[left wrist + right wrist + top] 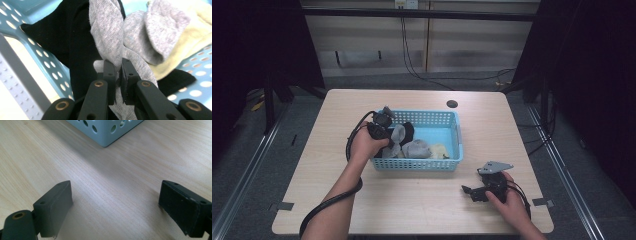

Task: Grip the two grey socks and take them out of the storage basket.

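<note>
Grey sock (110, 32) is the thing being fished out here, and it's sitting at the left end of the blue basket (418, 165) mid-desk (412, 205), draped over a black sock (75, 45) with a yellowish one (190, 42) off to its right. Left claw (118, 75) has pinched shut on a fold of it, sock running lengthwise straight away from the jaws, toward the far side. Right claw (115, 205) is wide open holding nothing, parked on the desk near-right of the basket, so the left hand (362, 145) is clearly the closer one. Looks like a straight lift up next.
</note>
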Tool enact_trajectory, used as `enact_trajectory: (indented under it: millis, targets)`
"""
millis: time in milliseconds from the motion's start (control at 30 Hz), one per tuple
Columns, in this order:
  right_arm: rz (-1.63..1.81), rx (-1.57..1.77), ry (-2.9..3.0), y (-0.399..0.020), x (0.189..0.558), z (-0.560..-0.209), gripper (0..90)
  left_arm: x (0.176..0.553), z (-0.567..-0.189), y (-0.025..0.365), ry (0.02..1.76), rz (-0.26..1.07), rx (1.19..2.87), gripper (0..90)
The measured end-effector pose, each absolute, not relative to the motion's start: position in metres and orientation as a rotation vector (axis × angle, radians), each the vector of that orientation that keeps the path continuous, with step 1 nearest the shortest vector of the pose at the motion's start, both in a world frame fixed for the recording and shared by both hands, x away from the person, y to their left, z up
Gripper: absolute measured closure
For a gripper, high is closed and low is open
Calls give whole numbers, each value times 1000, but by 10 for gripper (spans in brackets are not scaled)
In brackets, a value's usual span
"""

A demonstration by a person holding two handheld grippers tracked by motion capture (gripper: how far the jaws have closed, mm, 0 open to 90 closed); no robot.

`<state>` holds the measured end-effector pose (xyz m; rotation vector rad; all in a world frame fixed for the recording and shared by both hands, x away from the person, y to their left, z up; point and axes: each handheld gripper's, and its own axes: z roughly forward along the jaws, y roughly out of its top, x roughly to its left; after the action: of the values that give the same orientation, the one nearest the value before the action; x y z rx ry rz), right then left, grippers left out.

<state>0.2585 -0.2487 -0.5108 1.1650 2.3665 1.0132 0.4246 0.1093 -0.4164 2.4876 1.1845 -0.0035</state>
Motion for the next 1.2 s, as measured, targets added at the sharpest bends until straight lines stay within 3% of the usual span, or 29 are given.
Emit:
enact_trajectory:
  millis: [1200]
  targets:
    - [1018, 1163, 2364, -249, 259, -511, 110, 429, -361, 123, 1199, -24, 2489, 839]
